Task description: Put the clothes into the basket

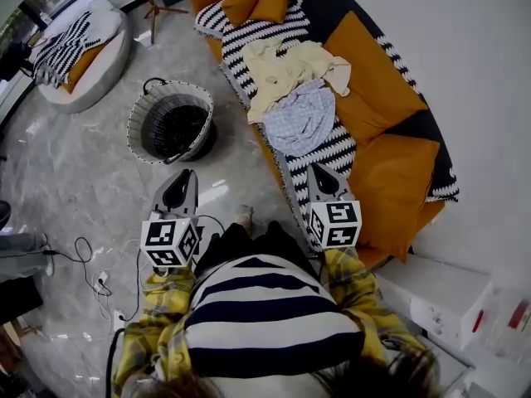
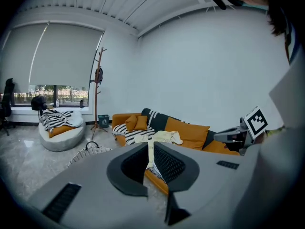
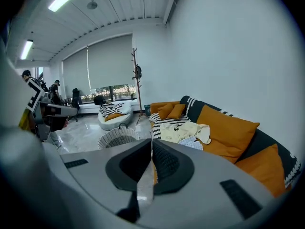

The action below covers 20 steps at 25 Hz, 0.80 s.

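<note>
A cream garment (image 1: pixel 286 69) and a blue-and-white checked one (image 1: pixel 303 121) lie heaped on the striped throw of the orange sofa (image 1: pixel 377 85). A woven basket (image 1: pixel 170 123) with a dark inside stands on the floor left of the sofa. My left gripper (image 1: pixel 184 175) hangs over the floor just below the basket, jaws together with nothing between them. My right gripper (image 1: pixel 318 169) is shut and holds nothing, at the sofa's front edge, short of the checked garment. The right gripper view shows the basket (image 3: pixel 117 136) and cream garment (image 3: pixel 183 130) beyond the right gripper (image 3: pixel 151 140); the left gripper (image 2: pixel 150 143) faces the cream garment (image 2: pixel 164 137).
A round pouf (image 1: pixel 83 52) with a striped blanket sits at the far left, a coat stand (image 1: pixel 158 7) behind the basket. Cables (image 1: pixel 87 264) trail over the marble floor at lower left. White boxes (image 1: pixel 448 305) stand to my right. People stand far off by the window.
</note>
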Available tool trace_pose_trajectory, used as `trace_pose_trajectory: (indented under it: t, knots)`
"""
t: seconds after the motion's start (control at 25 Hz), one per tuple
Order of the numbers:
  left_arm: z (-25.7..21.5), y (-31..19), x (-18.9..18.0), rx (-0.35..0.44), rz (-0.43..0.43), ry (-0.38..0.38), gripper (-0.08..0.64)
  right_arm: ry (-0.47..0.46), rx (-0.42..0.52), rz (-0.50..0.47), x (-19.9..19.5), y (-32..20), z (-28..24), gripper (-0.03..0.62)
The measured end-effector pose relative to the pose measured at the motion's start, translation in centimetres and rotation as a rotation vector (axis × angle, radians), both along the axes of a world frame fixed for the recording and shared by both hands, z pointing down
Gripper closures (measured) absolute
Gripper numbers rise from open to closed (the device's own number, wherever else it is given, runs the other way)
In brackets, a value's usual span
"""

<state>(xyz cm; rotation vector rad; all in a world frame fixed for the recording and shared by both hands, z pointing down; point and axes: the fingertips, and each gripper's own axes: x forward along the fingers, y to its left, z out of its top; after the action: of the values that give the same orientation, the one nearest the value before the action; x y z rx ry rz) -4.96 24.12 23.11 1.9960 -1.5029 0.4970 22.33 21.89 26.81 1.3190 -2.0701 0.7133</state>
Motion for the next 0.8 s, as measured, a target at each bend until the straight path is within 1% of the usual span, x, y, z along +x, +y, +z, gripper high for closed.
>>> trace_pose_trajectory:
  t: [0.16, 0.28, 0.4, 0.52, 0.64, 0.72, 0.8]
  knots:
    - [2.4, -1.1, -0.3, -0.034, 0.046, 0.043, 0.514, 0.009, -0.01, 0.038, -0.5, -1.7, 1.7, 0.565]
    - [4.3, -2.1, 0.3, -0.068, 0.077, 0.048, 0.514, 0.022, -0.037, 0.046, -0.4, -2.8, 3.3, 0.563]
    - [6.2, -2.9, 1.3, -0.108, 0.095, 0.059, 0.514, 0.026, -0.072, 0.032, -0.4, -3.7, 5.1, 0.563]
    - [8.4, -4.6, 2.3, -0.16, 0.113, 0.047, 0.514, 0.015, -0.102, 0.004, -0.5, -5.5, 7.4, 0.563]
    - [10.0, -6.3, 3.5, -0.205, 0.112, 0.067, 0.514, 0.021, -0.151, -0.02, 0.1, -6.9, 9.9, 0.562]
    - [11.0, -7.4, 4.4, -0.227, 0.116, 0.077, 0.514, 0.022, -0.183, -0.026, 0.6, -7.8, 11.4, 0.561]
    - [12.3, -8.8, 5.3, -0.242, 0.123, 0.072, 0.514, 0.017, -0.208, -0.034, 1.1, -8.8, 12.9, 0.56]
